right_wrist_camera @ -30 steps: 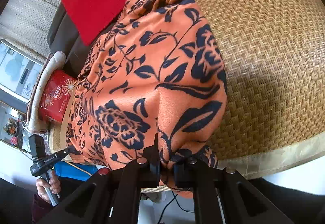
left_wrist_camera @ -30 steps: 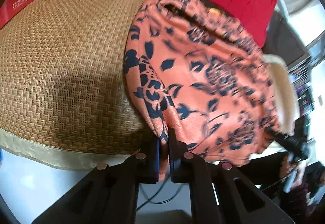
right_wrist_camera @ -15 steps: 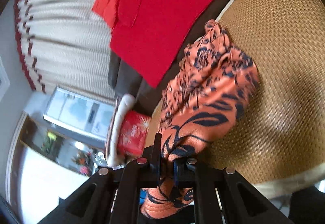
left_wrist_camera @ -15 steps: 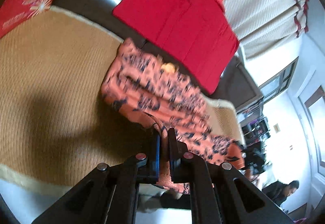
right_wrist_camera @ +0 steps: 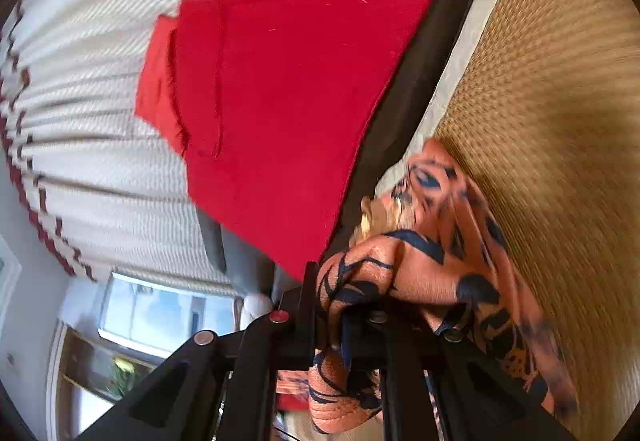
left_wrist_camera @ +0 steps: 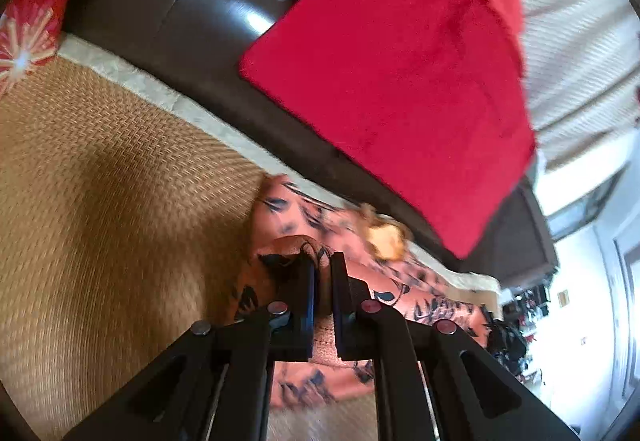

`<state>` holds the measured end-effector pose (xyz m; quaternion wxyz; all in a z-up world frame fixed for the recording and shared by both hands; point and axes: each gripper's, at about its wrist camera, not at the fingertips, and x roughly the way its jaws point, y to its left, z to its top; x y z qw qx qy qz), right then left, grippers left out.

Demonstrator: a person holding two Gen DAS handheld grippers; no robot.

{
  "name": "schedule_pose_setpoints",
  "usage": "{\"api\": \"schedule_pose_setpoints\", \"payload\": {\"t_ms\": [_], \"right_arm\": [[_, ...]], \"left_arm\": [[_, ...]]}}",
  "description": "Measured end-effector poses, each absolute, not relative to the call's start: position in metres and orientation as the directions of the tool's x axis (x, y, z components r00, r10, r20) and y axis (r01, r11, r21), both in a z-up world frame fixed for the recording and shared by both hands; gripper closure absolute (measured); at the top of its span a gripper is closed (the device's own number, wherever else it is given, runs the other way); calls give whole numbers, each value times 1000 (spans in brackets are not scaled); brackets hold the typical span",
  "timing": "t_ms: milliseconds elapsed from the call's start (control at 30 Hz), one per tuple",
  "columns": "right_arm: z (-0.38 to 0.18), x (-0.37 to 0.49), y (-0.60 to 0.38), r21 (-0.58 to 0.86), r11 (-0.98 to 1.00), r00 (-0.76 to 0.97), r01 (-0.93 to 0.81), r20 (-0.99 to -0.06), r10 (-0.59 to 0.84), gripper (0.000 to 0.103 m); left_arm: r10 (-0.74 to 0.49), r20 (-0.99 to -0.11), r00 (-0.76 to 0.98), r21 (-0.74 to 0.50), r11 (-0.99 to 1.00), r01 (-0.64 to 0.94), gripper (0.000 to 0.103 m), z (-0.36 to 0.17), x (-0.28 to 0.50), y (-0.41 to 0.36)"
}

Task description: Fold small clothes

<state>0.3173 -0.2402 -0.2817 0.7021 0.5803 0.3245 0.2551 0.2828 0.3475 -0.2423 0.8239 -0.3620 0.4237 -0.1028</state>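
Observation:
An orange garment with dark blue flowers [left_wrist_camera: 404, 283] lies bunched along the back edge of the woven mat [left_wrist_camera: 100, 201]. My left gripper [left_wrist_camera: 323, 261] is shut on a fold of it, lifted over the rest of the cloth. In the right wrist view the same garment [right_wrist_camera: 432, 261] bulges over my right gripper [right_wrist_camera: 328, 281]; cloth fills the gap and hides the right finger. Those jaws are opening, with the pads still on the fabric. A yellow patch [left_wrist_camera: 386, 237] shows on the garment near the mat's edge.
A red cloth [left_wrist_camera: 392, 81] hangs over the dark sofa back [left_wrist_camera: 180, 9] just behind the garment. A red printed box [left_wrist_camera: 28, 21] sits at the far left. A pale pleated curtain [right_wrist_camera: 80, 81] and a window [right_wrist_camera: 168, 309] lie beyond.
Both grippers have carried their folds of the garment away from the mat's front edge to its back edge. The cloth now lies doubled there, and both views tilt up toward the sofa back.

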Motion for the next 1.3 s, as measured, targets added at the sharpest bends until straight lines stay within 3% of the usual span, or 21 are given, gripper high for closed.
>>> {"api": "schedule_pose_setpoints", "payload": {"t_ms": [67, 133, 233, 267, 333, 367, 400, 467, 533, 700, 867, 900, 933, 1000, 1033, 1167, 1233, 1300], "right_arm": [[-293, 340, -239, 985, 170, 658, 40, -154, 737, 88], [-309, 360, -239, 988, 123, 631, 91, -153, 761, 80], [-330, 380, -244, 986, 54, 614, 160, -142, 777, 55], [-332, 384, -246, 986, 28, 611, 164, -124, 782, 43], [-326, 387, -250, 990, -6, 617, 140, -83, 783, 36], [-321, 386, -251, 992, 1, 619, 125, -78, 782, 35], [-316, 386, -252, 994, 13, 621, 109, -78, 780, 35], [-305, 382, -254, 995, 54, 626, 84, -95, 774, 35], [-294, 380, -252, 993, 105, 630, 55, -115, 768, 35], [-261, 371, -240, 926, 377, 664, -3, -280, 693, 35], [-261, 371, -231, 785, 613, 648, 89, -513, 563, 35], [-263, 369, -234, 806, 585, 649, 92, -494, 578, 33], [-264, 365, -241, 865, 494, 662, 82, -418, 622, 33], [-264, 355, -257, 970, 244, 691, 23, -191, 697, 30], [-262, 350, -262, 983, 183, 701, -3, -129, 702, 28], [-229, 321, -267, 896, 442, 755, -40, -263, 601, 29], [-219, 317, -249, 845, 525, 683, -101, -324, 654, 42], [-218, 314, -221, 800, 571, 581, -184, -380, 720, 62]], "left_arm": [[-474, -649, 595, -681, 710, -177, 96, -262, 300, 352], [-480, -658, 579, -688, 696, -205, 96, -278, 311, 356], [-508, -650, 565, -728, 630, -272, 94, -304, 322, 366], [-513, -645, 566, -736, 617, -279, 93, -306, 322, 367], [-486, -636, 600, -737, 612, -285, 81, -297, 317, 368], [-451, -613, 649, -740, 616, -270, 66, -287, 310, 371], [-410, -578, 705, -747, 614, -256, 49, -275, 302, 376], [-316, -517, 796, -756, 604, -251, 41, -257, 283, 384], [-255, -528, 810, -703, 667, -248, 41, -241, 268, 377], [-315, -734, 601, -436, 898, -61, 41, -239, 265, 297], [-458, -736, 499, -523, 852, 11, 41, -259, 260, 268], [-488, -727, 483, -554, 832, 7, 41, -266, 261, 268], [-501, -723, 476, -569, 822, 0, 41, -271, 262, 267], [-512, -708, 486, -591, 807, -11, 41, -277, 271, 267], [-516, -702, 491, -599, 801, -15, 41, -280, 273, 267], [-527, -645, 554, -647, 762, -27, 41, -281, 295, 259], [-530, -615, 584, -664, 748, -21, 41, -277, 306, 256], [-531, -587, 611, -680, 734, -15, 41, -278, 318, 253]]}}
